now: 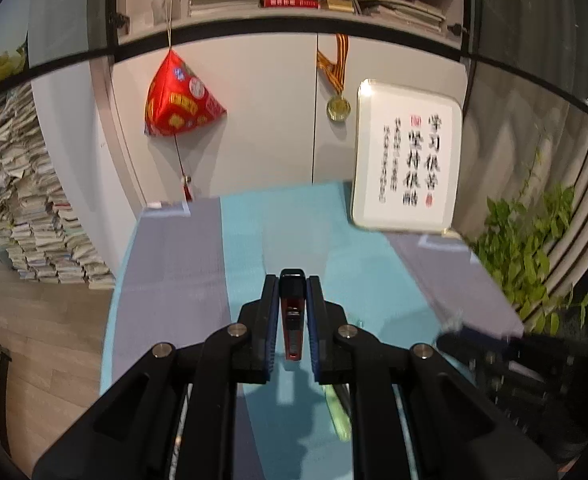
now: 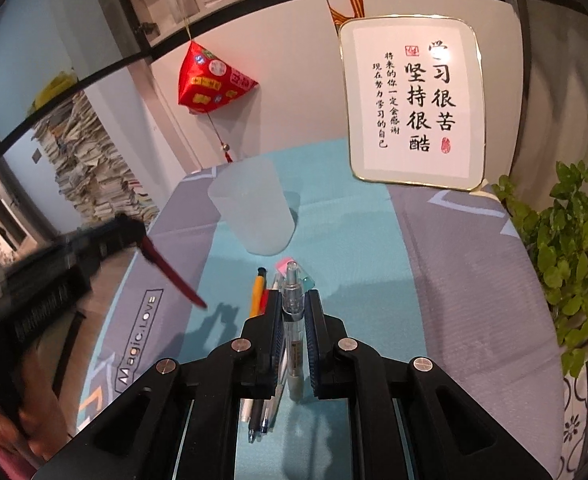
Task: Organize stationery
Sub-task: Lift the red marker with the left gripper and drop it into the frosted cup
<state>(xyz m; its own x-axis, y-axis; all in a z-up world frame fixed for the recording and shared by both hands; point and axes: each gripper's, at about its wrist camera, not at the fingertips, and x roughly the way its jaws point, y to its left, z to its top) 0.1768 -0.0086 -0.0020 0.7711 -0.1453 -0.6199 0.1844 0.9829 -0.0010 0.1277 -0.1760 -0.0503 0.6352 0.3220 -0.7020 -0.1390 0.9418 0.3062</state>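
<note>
My left gripper (image 1: pixel 292 280) is shut on a red and black pen (image 1: pixel 293 320), held above the teal and grey table mat (image 1: pixel 246 240). In the right wrist view the same left gripper (image 2: pixel 144 240) shows at the left with the red pen (image 2: pixel 170 274) sticking out and down. My right gripper (image 2: pixel 293 294) is shut on a clear pen (image 2: pixel 293 312) that points forward. A frosted translucent cup (image 2: pixel 254 212) stands upright ahead of it. Several loose pens lie under the right gripper, among them a yellow one (image 2: pixel 257 292) and dark ones (image 2: pixel 259 416). A green pen (image 1: pixel 336 414) lies below the left gripper.
A framed calligraphy plaque (image 2: pixel 414 104) leans against the white cabinet at the back right. A red pyramid ornament (image 2: pixel 214 80) hangs on the cabinet. A leafy plant (image 2: pixel 574 240) borders the right edge. Small pink and teal items (image 2: pixel 294 266) lie by the pens.
</note>
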